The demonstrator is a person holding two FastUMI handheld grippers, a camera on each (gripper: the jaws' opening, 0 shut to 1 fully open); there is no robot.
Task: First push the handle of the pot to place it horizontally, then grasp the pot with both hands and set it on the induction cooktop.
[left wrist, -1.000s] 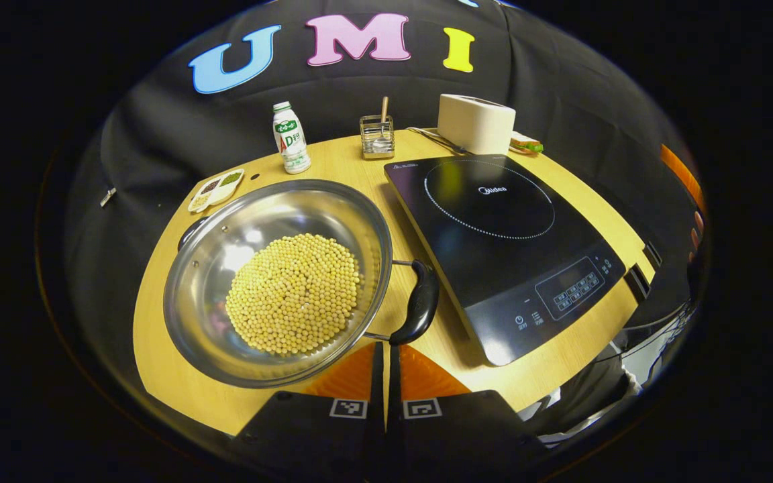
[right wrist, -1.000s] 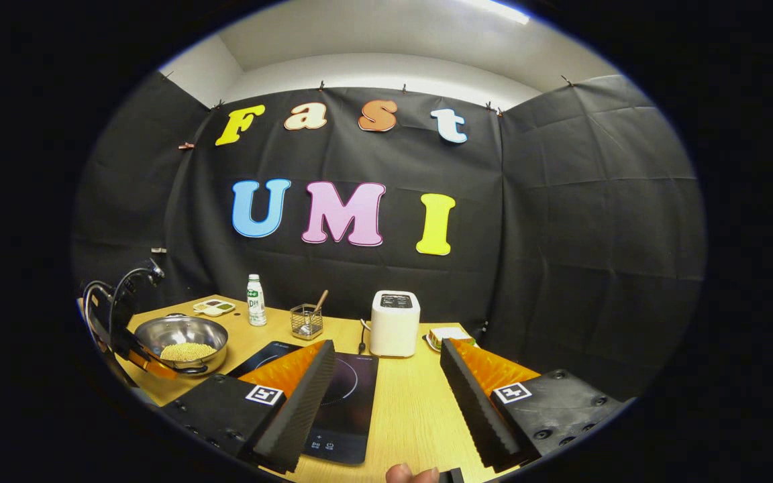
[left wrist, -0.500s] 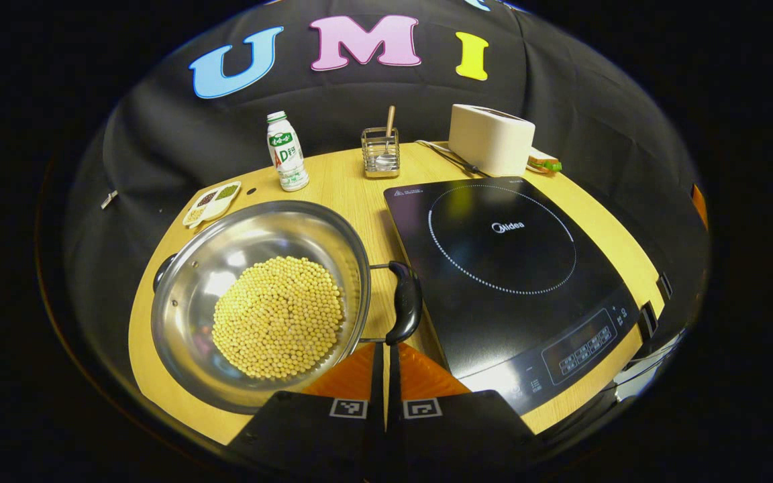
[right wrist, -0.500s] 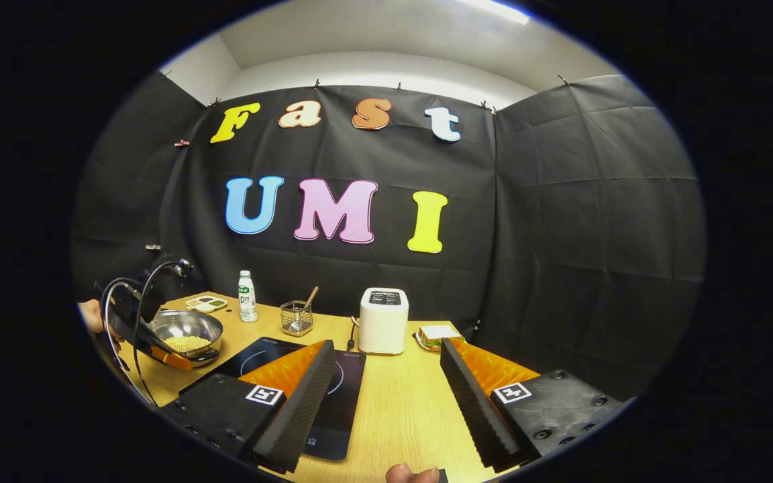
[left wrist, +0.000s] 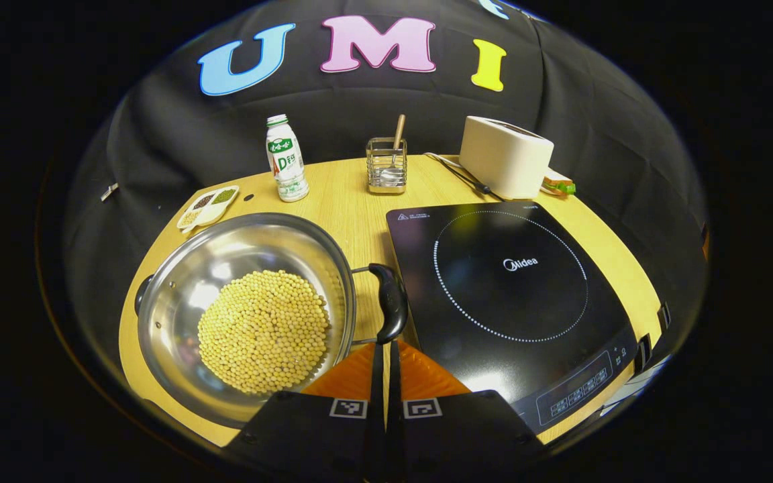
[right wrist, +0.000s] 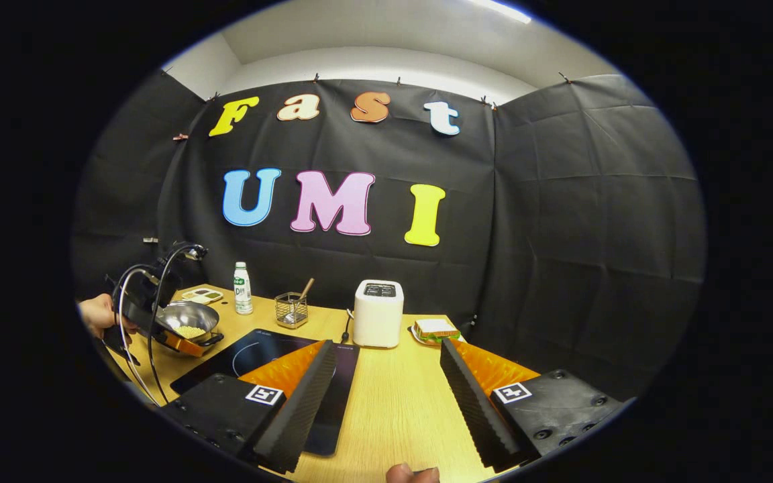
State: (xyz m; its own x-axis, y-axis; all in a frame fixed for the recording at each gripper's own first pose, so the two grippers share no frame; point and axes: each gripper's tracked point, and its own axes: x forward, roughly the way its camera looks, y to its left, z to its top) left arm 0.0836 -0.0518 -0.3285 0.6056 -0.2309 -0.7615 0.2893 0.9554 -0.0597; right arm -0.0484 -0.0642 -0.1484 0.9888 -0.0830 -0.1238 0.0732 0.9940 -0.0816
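One pot handle [left wrist: 390, 303] now turned leftward.

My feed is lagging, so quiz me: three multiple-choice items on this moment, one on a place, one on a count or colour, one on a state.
1. Where does the pot stand?
A. on the cooktop
B. on the table beside the cooktop
C. on the toaster

2. What colour is the toaster?
A. red
B. cream white
C. blue

3. How do the right gripper's jaws stand?
A. wide open, holding nothing
B. shut on the bottle
C. shut on the pot handle

Answers:
1 B, the pot rests on the wooden table, left of the black cooktop in the left gripper view.
2 B, its body is pale cream.
3 A, bare table shows between its jaws.
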